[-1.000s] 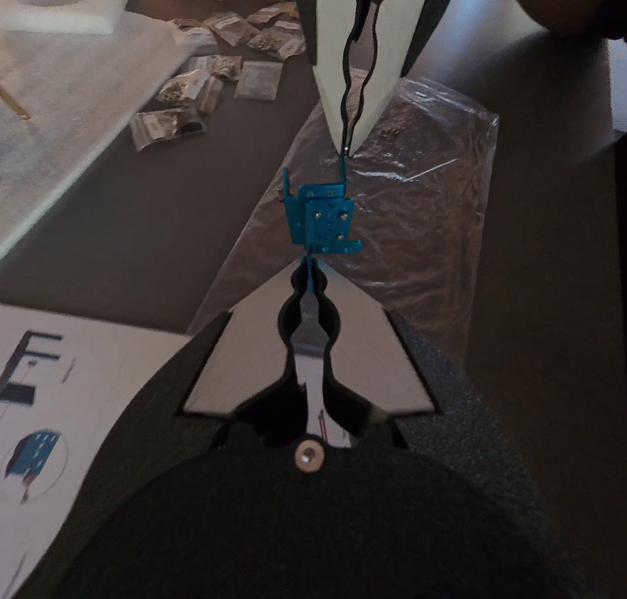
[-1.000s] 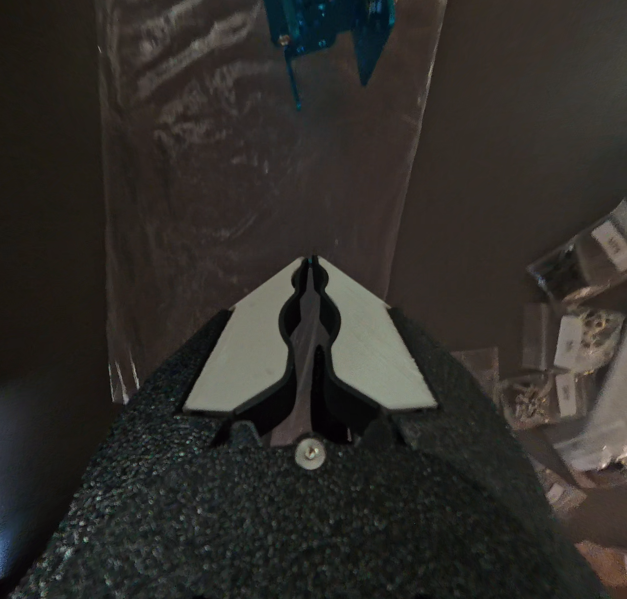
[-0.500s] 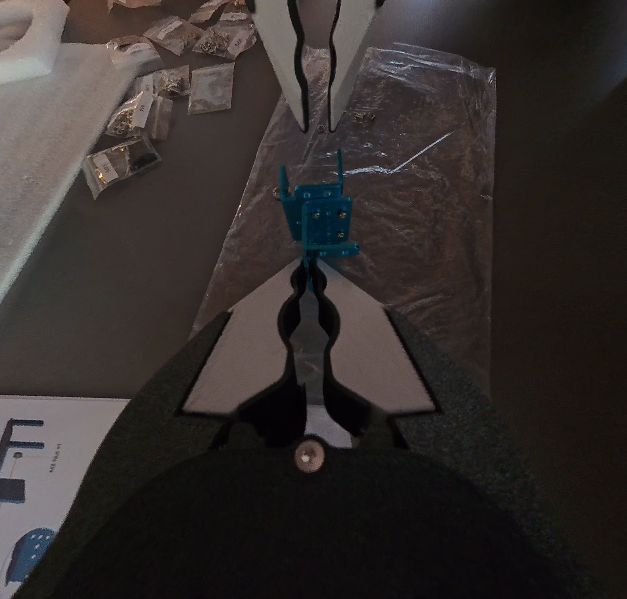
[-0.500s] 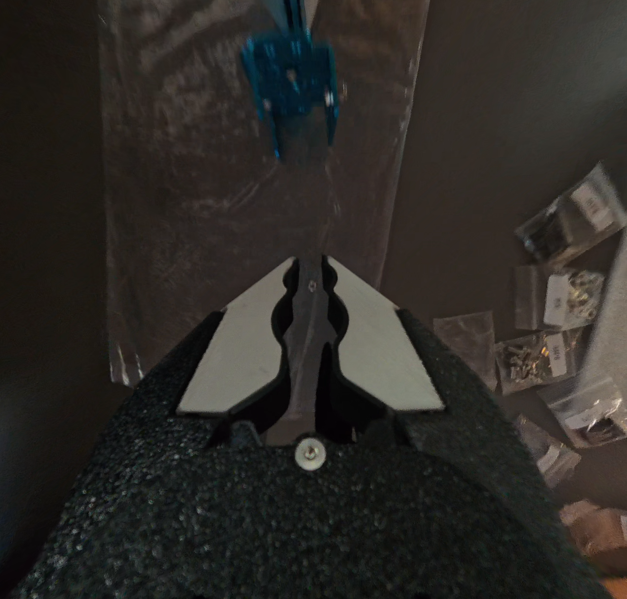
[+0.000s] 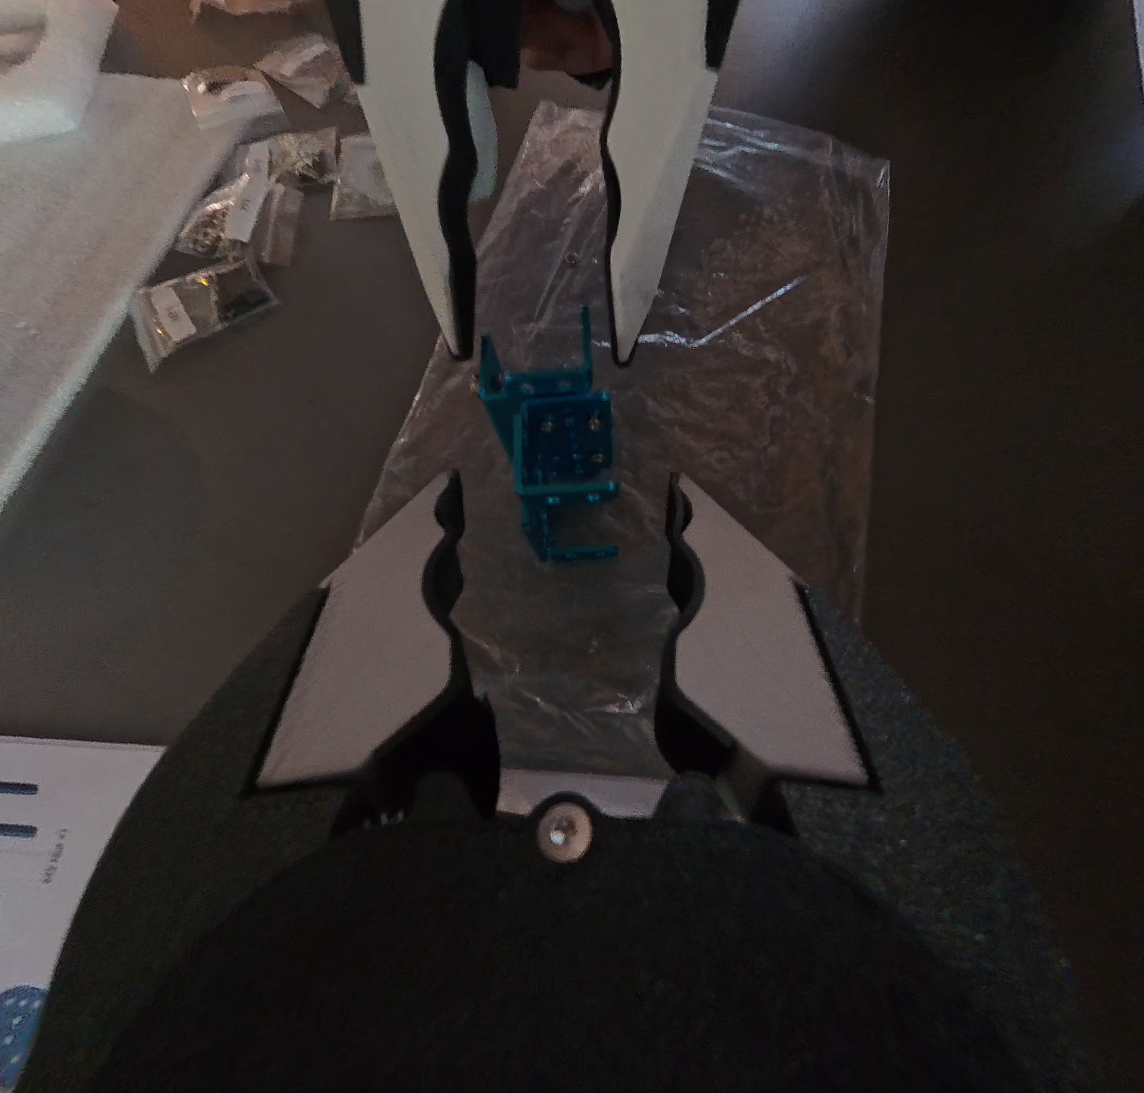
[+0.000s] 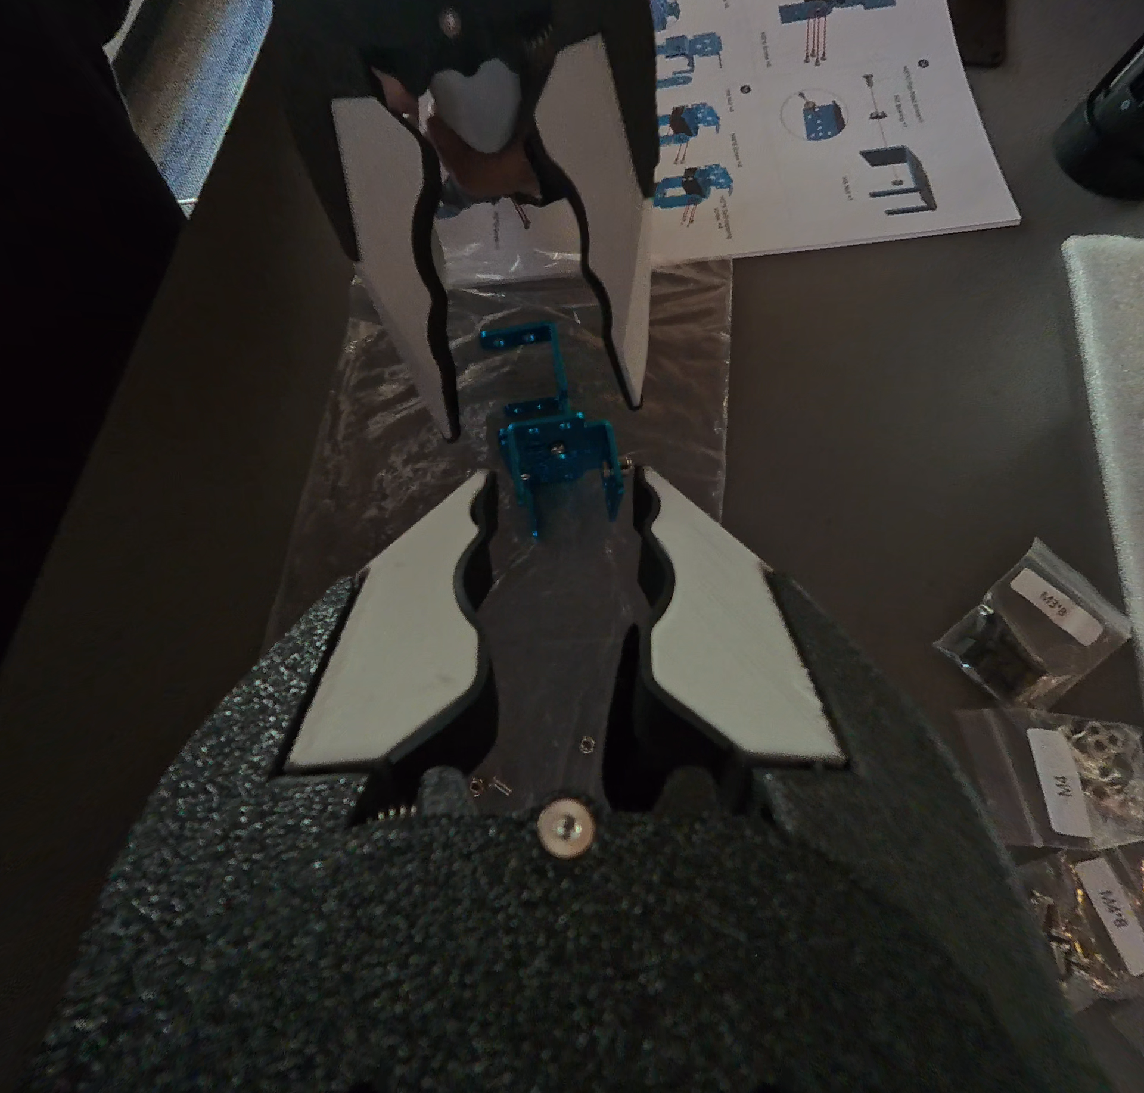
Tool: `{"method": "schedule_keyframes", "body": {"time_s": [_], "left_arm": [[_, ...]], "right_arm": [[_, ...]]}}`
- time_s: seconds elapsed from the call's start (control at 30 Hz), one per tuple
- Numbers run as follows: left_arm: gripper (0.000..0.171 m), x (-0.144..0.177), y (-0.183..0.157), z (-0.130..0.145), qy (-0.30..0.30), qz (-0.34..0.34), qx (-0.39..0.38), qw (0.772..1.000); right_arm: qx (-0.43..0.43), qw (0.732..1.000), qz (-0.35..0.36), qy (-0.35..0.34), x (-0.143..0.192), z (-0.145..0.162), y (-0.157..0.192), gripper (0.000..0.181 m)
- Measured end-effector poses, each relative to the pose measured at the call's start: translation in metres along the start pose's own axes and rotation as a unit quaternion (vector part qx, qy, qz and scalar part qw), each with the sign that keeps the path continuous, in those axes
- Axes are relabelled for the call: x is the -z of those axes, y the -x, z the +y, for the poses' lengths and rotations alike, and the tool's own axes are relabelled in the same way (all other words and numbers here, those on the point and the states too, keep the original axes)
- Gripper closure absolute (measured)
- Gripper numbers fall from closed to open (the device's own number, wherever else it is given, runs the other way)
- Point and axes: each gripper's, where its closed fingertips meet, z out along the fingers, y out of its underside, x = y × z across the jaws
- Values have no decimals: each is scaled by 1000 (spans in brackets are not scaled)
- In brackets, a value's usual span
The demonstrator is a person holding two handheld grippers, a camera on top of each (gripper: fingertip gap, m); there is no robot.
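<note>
- While I hold my left gripper with fingers spread, the blue bracket assembly lies just past their tips, gripped by neither, on the clear plastic bag.
- My right gripper, fingers also spread, flanks its near end.
- Farther off on the desk: small hardware bags.

Left hand-held gripper spread wide; right hand-held gripper likewise, tips facing, near, apart
</note>
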Motion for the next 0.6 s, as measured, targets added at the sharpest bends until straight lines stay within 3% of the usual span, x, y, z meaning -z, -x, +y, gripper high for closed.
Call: {"method": "schedule_keyframes", "body": {"time_s": [0.17, 0.27, 0.37, 0.43, 0.6], "left_arm": [[106, -1, 1, -18, -32, 13, 11, 999], [106, -4, 3, -20, -37, 14, 13, 999], [108, -9, 5, -19, -30, 11, 8, 999], [113, -12, 4, -20, -28, 15, 5, 999], [117, -17, 3, -20, -24, 13, 0, 1000]], "right_arm": [[10, 1000, 19, 8, 9, 3, -4, 134], [5, 999, 37, 35, 27, 22, -8, 144], [10, 994, 11, 110, 45, 57, 2, 156], [29, 985, 24, 169, 53, 73, -1, 154], [45, 967, -2, 252, 52, 81, -1, 157]]}}
